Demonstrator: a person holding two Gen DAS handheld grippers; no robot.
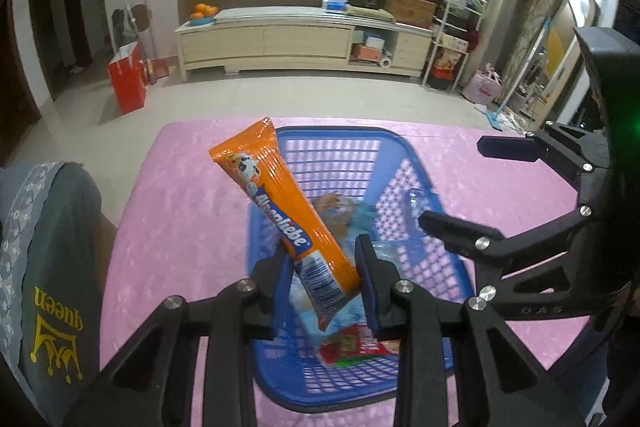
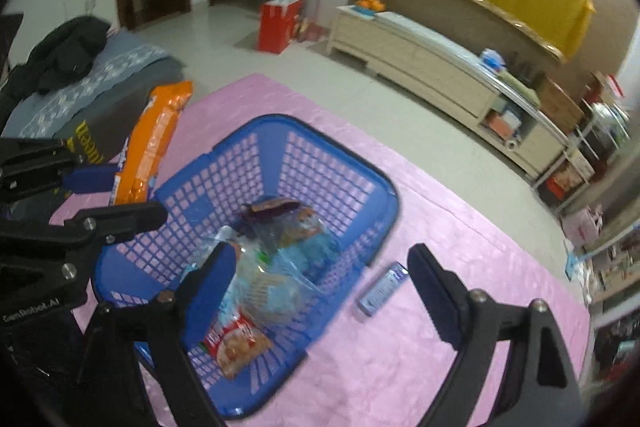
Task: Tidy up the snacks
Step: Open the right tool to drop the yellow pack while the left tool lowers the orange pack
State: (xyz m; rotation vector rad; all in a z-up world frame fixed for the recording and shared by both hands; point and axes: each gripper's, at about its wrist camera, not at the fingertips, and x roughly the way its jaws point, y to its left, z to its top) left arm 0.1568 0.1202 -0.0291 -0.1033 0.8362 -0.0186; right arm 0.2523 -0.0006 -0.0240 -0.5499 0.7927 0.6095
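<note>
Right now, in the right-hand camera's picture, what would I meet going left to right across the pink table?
Orange snack pack held in the left gripper → blue basket with snacks inside → small blue packet lying on the pink tablecloth.

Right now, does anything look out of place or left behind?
One thing: a small blue packet lies on the pink tablecloth, outside the blue basket that holds the other snacks. The left gripper holds the orange snack pack above the basket; the right gripper is open.
</note>
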